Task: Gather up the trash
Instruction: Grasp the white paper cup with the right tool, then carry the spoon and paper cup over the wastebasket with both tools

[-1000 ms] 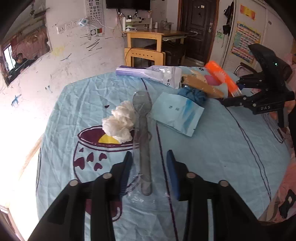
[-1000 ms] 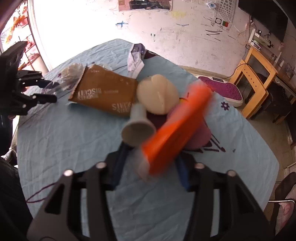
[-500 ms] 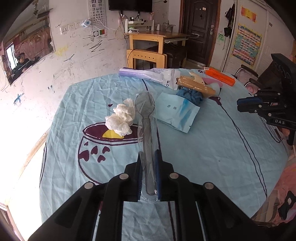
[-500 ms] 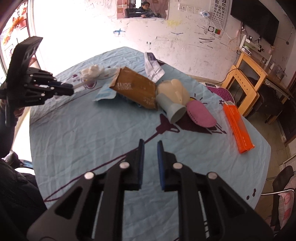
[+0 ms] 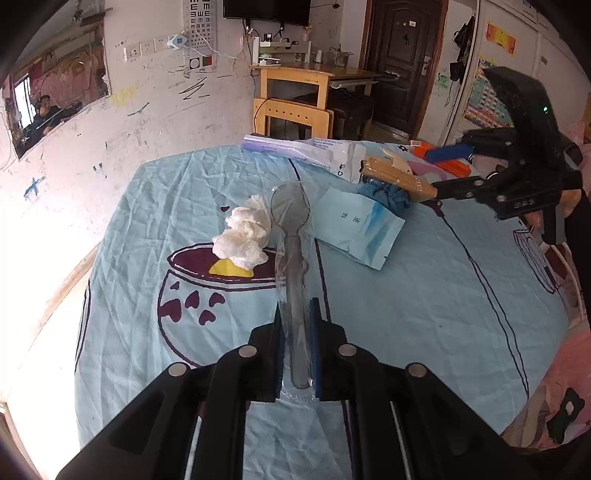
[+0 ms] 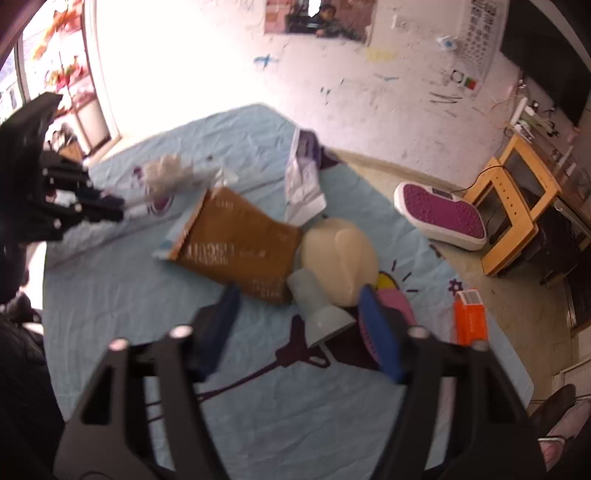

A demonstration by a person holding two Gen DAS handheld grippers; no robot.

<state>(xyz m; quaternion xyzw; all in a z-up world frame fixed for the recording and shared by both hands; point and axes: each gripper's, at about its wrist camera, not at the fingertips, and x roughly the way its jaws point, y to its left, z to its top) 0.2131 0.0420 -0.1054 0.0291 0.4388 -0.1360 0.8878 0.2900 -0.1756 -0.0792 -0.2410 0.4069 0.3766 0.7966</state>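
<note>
Black hand-held gripper (image 5: 295,314), blue pads (image 5: 315,343), silver screws.

— What do you see past the table?
— You face a scribbled white wall (image 5: 155,122) with an eye chart (image 5: 197,33), a dark television (image 5: 266,9) above a wooden desk (image 5: 295,79), and a dark door (image 5: 400,62).
— And on the floor?
— A purple-topped scale (image 6: 441,216) lies beside the wooden chair (image 6: 513,206).
</note>
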